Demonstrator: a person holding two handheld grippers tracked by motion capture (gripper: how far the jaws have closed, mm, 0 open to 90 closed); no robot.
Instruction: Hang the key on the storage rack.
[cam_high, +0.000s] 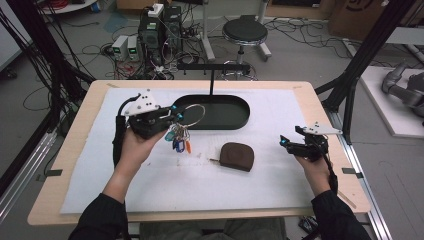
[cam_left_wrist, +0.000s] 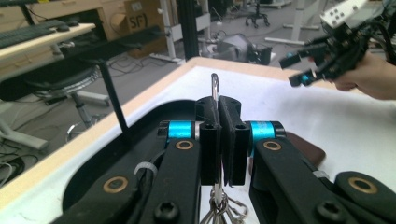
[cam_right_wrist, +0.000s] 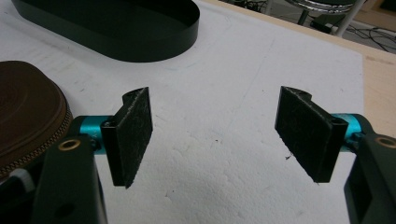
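While the left claw (cam_high: 172, 116) pinches the large key ring (cam_high: 192, 116), its keys (cam_high: 179, 139) dangling just above the tabletop (cam_high: 280, 107) beside the black oval tray's (cam_high: 240, 120) near rim, the right claw (cam_high: 284, 142) waits wide and empty, farther off, past the brown zip pouch (cam_high: 237, 156).

A robotics lab: beyond the white-covered counter (cam_high: 280, 100), at twelve o'clock, a round stool (cam_high: 244, 31) stands amid tangled floor cables (cam_high: 300, 30); power units (cam_high: 126, 47) sit at eleven o'clock, black aluminium framing (cam_high: 370, 45) rises at two o'clock, and a grey robot arm (cam_high: 402, 87) lies at three.
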